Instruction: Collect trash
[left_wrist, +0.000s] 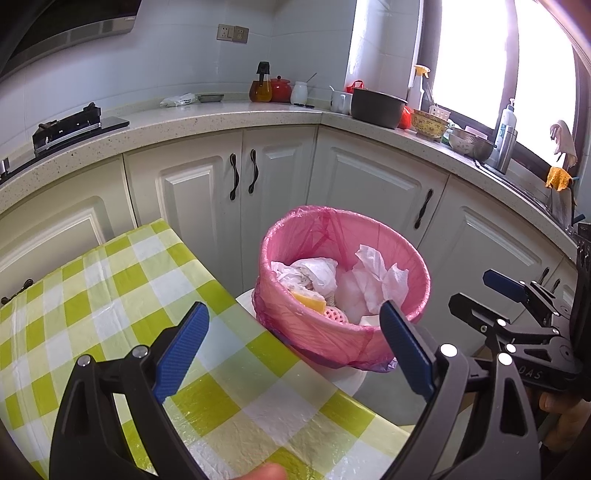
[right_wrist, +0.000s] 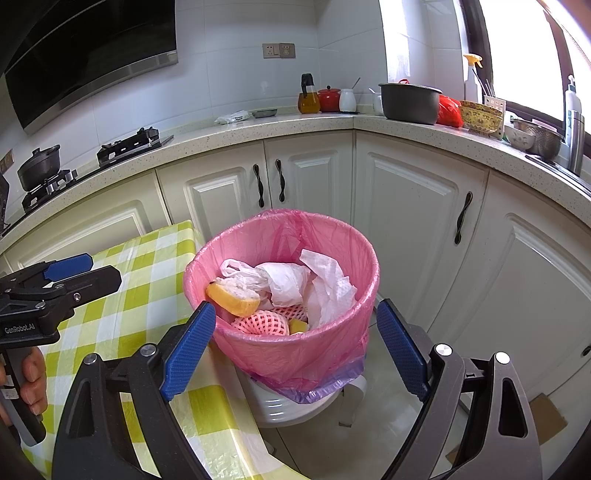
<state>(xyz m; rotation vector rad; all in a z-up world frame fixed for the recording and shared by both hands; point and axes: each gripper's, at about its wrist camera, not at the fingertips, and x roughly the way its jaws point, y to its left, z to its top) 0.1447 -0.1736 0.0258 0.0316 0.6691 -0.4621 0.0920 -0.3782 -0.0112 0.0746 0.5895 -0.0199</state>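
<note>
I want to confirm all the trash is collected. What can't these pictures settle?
- Bin bottom: both views, buried under tissue, a plastic bag and peel.
- Table near end: cut off by the frame edge and blocked by the left gripper and right gripper, both open and empty.
- Floor behind the bin: hidden by it.

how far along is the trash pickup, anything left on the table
Looks mostly done: the pink-lined bin already holds crumpled tissues, a bread piece and a foam fruit net. Nothing is in hand: the left gripper and right gripper are both open and empty. The visible part of the checkered tablecloth shows no trash; the rest is out of view.
</note>
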